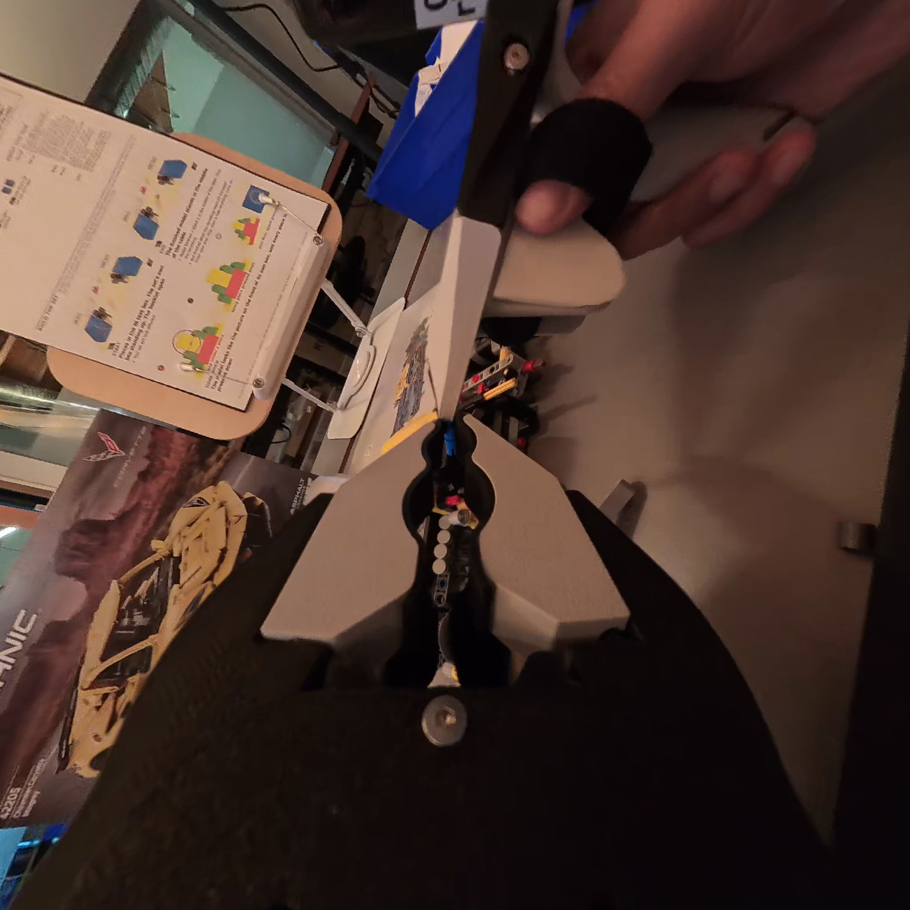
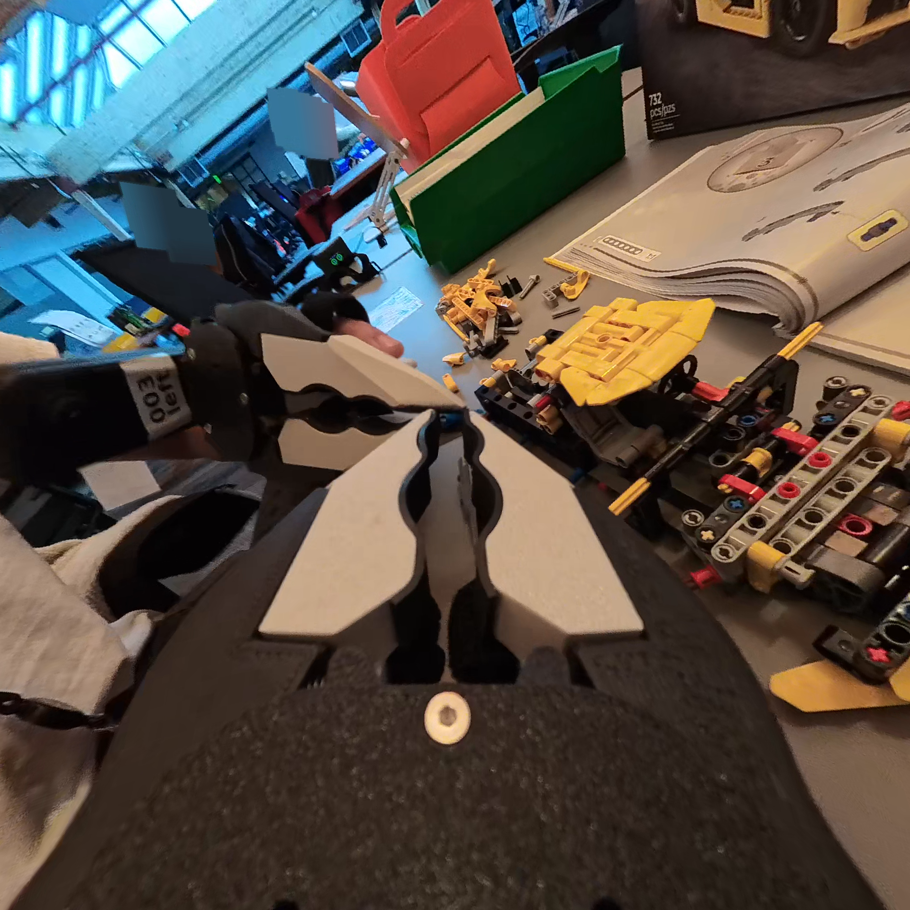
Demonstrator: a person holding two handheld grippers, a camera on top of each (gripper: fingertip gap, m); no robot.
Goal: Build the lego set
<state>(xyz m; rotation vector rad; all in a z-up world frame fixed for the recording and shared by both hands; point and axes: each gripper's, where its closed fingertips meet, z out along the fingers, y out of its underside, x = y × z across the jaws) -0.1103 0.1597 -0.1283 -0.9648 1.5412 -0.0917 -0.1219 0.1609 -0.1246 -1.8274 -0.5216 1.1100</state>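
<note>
Lego chassis point(image 2: 768, 497), half built, sits on the grey table point(image 2: 812, 812) right of both tools, with 1 yellow body panel point(image 2: 625, 344) resting on its far end. 1 loose pile of yellow and grey parts point(image 2: 480, 308) lies beyond it, near 1 green bin point(image 2: 517, 182) and 1 red bag point(image 2: 438, 74). 1 open instruction booklet point(image 2: 768, 236) and 1 set box point(image 2: 768, 64) carry print; 1 white label wraps the left tool.

Right gripper point(image 2: 449, 422) and left gripper point(image 2: 455, 405) meet tip to tip, both nipped onto 1 small blue pin point(image 2: 450, 420) above the table.

1 printed sheet on a stand point(image 1: 162, 266).
</note>
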